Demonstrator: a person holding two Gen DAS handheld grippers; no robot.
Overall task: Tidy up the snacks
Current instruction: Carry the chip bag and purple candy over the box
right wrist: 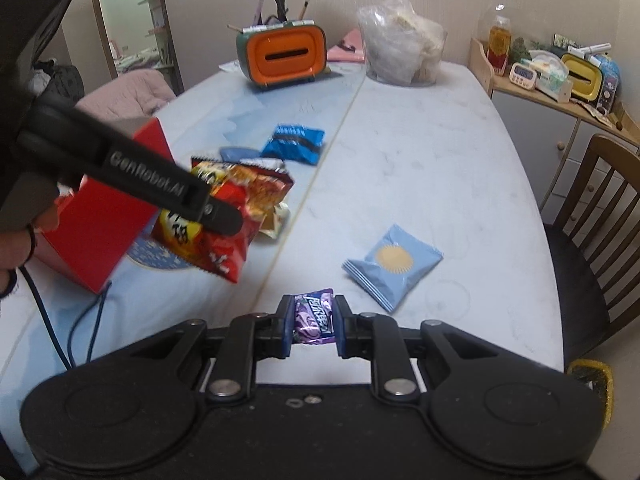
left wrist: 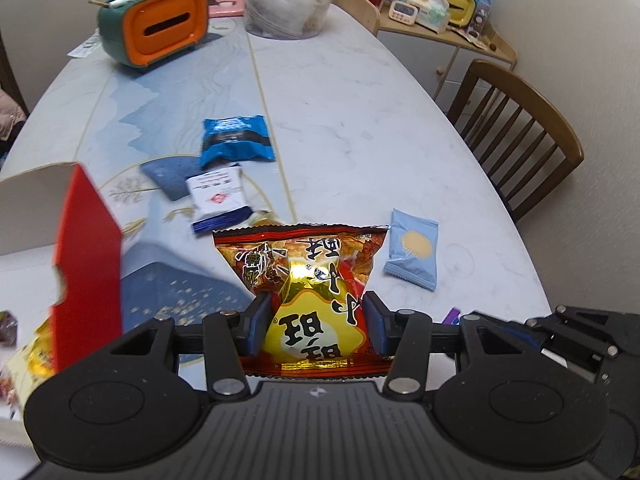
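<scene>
A red box (right wrist: 108,216) stands at the tabletop's (left wrist: 380,120) left edge, with a blue packet (left wrist: 236,142) and a white packet (left wrist: 218,196) mid-table and a pale-blue packet (right wrist: 394,266) nearer the right edge. The left gripper (left wrist: 316,326) is clenched on a red chip bag (left wrist: 308,276), held above the tabletop beside the box. The right gripper (right wrist: 312,326) pinches a purple candy (right wrist: 314,318) between its fingers.

Snack layout on table (right wrist: 420,152)

Open box (right wrist: 104,216) stands left; held chip bag (right wrist: 224,220) just right of it, apparently off the surface. Sun-printed packet (right wrist: 394,266) lies right; tissue holder (right wrist: 286,58) behind.
</scene>
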